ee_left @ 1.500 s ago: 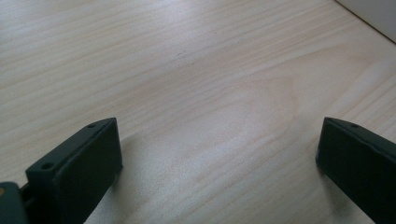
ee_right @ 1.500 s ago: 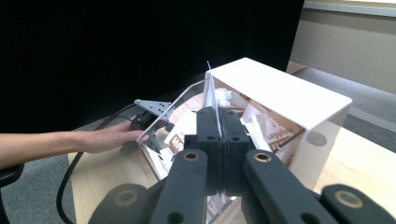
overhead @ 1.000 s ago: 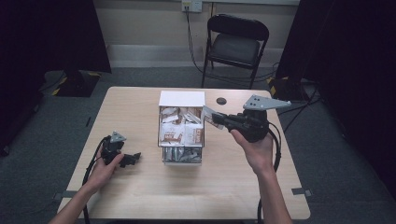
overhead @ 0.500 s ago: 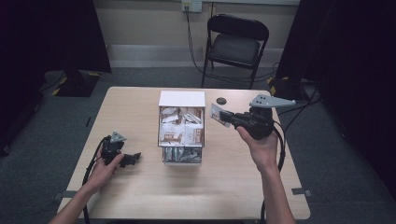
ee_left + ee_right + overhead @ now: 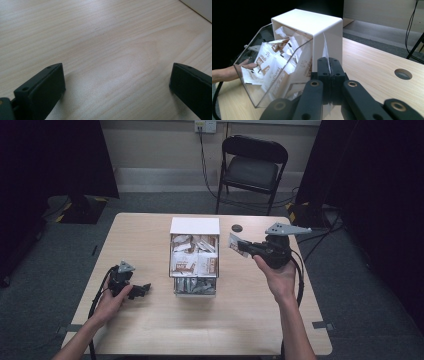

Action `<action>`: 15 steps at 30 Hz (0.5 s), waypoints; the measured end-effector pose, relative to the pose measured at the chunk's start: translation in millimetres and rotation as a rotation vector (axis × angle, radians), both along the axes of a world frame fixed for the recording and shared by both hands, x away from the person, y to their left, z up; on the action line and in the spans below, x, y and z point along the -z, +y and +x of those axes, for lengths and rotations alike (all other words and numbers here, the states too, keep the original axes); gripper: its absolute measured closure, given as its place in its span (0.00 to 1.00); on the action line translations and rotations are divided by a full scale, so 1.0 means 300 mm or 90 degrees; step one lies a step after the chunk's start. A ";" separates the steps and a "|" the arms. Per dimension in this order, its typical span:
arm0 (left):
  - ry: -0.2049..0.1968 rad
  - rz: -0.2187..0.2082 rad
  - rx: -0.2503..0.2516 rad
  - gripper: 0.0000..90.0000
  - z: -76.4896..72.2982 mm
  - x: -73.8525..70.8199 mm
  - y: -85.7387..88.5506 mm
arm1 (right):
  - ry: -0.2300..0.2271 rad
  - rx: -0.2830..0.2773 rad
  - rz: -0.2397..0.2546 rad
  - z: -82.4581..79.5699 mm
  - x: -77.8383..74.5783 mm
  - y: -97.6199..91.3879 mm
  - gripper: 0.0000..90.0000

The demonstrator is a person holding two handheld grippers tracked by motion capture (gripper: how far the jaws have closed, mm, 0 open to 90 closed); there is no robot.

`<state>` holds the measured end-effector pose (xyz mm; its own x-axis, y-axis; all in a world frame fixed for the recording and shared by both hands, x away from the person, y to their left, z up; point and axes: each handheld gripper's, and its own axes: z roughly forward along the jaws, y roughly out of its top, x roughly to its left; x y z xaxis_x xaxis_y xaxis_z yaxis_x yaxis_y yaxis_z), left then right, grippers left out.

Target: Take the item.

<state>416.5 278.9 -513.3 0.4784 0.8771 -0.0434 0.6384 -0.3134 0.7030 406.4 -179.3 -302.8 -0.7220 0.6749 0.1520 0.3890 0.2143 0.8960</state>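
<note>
A white-topped clear dispenser box (image 5: pixel 194 226) stands mid-table, packed with several white and brown sachets (image 5: pixel 192 257). Just right of it, above the table, my right gripper (image 5: pixel 243 247) is shut on one white sachet (image 5: pixel 234 242). In the right gripper view the sachet (image 5: pixel 325 50) stands edge-on between the closed jaws of my right gripper (image 5: pixel 329 65), in front of the box (image 5: pixel 312 22). At the table's left my left gripper (image 5: pixel 144 288) rests on the wood, pointing right. The left gripper view has my left gripper (image 5: pixel 117 82) open over bare tabletop (image 5: pixel 112 37).
A round cable hole (image 5: pixel 237 228) lies in the table behind the right gripper. A black folding chair (image 5: pixel 252 167) stands beyond the far edge. Cables trail from both grippers off the near edge. Bare wood lies in front of the box.
My right gripper has drifted a little to the right and down with the sachet still pinched. The left hand and gripper have stayed put.
</note>
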 end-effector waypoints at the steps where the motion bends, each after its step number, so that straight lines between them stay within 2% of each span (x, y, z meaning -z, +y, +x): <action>1: 0.000 0.000 -0.001 0.00 0.000 0.000 0.000 | 0.001 0.000 0.000 0.003 0.005 0.001 0.99; 15: 0.000 0.002 0.001 0.00 0.000 0.000 0.001 | 0.035 0.013 -0.027 0.052 0.088 0.015 0.99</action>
